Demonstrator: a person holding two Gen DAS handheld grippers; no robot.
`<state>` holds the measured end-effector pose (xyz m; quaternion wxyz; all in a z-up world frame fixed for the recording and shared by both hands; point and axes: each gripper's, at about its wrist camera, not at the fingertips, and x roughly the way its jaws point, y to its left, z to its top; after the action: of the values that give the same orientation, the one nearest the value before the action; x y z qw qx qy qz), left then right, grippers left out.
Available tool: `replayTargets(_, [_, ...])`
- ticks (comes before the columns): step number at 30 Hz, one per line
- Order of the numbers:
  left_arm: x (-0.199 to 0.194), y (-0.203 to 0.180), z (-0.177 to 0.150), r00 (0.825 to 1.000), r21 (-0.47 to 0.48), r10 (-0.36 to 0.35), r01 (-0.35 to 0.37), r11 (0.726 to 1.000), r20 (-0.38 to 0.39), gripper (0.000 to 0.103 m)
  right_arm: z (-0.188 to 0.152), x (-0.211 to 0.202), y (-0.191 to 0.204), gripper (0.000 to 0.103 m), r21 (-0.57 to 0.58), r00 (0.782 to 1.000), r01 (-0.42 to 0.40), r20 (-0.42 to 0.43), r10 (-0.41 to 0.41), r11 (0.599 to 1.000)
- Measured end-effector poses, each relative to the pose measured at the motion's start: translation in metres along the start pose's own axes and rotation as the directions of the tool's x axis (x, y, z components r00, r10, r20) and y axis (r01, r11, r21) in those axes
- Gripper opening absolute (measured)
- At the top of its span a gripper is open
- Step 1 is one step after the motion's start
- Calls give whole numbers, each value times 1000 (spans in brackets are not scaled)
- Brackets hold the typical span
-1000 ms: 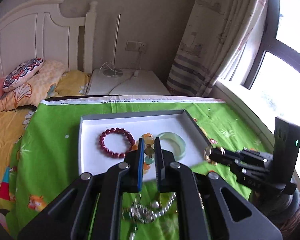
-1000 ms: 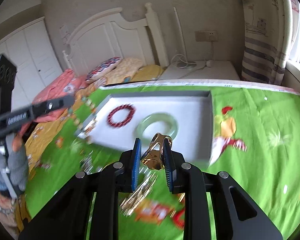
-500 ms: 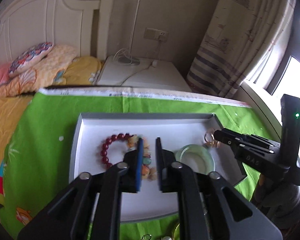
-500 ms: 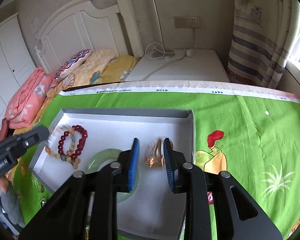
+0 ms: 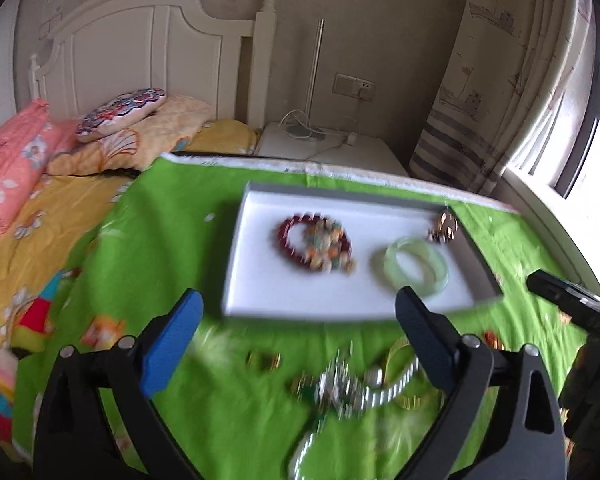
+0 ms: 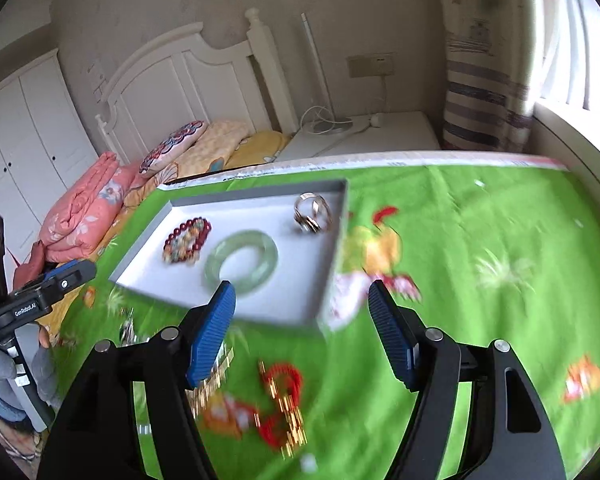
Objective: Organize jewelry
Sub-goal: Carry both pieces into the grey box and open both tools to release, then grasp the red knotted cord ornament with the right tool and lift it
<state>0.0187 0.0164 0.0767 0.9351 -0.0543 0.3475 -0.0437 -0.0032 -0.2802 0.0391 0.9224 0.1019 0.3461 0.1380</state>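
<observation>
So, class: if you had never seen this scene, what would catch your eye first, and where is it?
The bright green cloth covers the bed, with a white tray on it. In the tray lie a pale green bangle, a dark red bead bracelet and a gold piece. More jewelry lies blurred on the cloth in front of the tray.

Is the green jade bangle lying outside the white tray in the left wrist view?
No, the green jade bangle lies inside the white tray, right of the beaded bracelets.
</observation>
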Motion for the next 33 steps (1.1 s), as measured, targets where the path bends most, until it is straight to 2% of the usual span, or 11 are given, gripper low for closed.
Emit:
replayTargets(3, [-17, 2, -26, 1000, 14, -5, 5, 1000, -24, 98, -22, -16, -12, 68, 41, 1000, 22, -2, -22, 999])
replayTargets(8, [-29, -7, -63, 998, 74, 38, -33, 997, -59, 98, -53, -20, -18, 68, 88, 999, 19, -44, -16, 996])
replayTargets(13, [-36, -8, -92, 997, 108, 45, -38, 993, -59, 101, -62, -24, 1, 68, 28, 998, 34, -45, -32, 999])
replayTargets(15, [-28, -3, -105, 994, 84, 13, -4, 996, -105, 100, -66, -16, 10, 68, -23, 996, 55, -69, -57, 998])
replayTargets(17, [-23, 2, -104, 991, 57, -3, 11, 998, -133, 100, -67, -11, 16, 68, -50, 993, 75, -90, -79, 996])
replayTargets(18, [-23, 7, -103, 991, 26, -33, 36, 999, -130, 100, -66, -10, 15, 68, -51, 993, 77, -88, -82, 996])
replayTargets(22, [-27, 17, -105, 991, -28, -78, 76, 997, -105, 100, -67, -11, 13, 68, -41, 992, 91, -87, -94, 995])
replayTargets(26, [-34, 17, -104, 993, -16, -92, 91, 996, -70, 101, -66, -1, 25, 68, -112, 983, 125, -123, -139, 986])
replayTargets(31, [-34, 19, -102, 991, -34, -114, 112, 993, -68, 101, -65, 21, 39, 67, -198, 965, 144, -189, -182, 970])
replayTargets(33, [-35, 21, -103, 990, -41, -121, 119, 992, -67, 101, -63, 25, 43, 64, -210, 964, 140, -194, -182, 968])
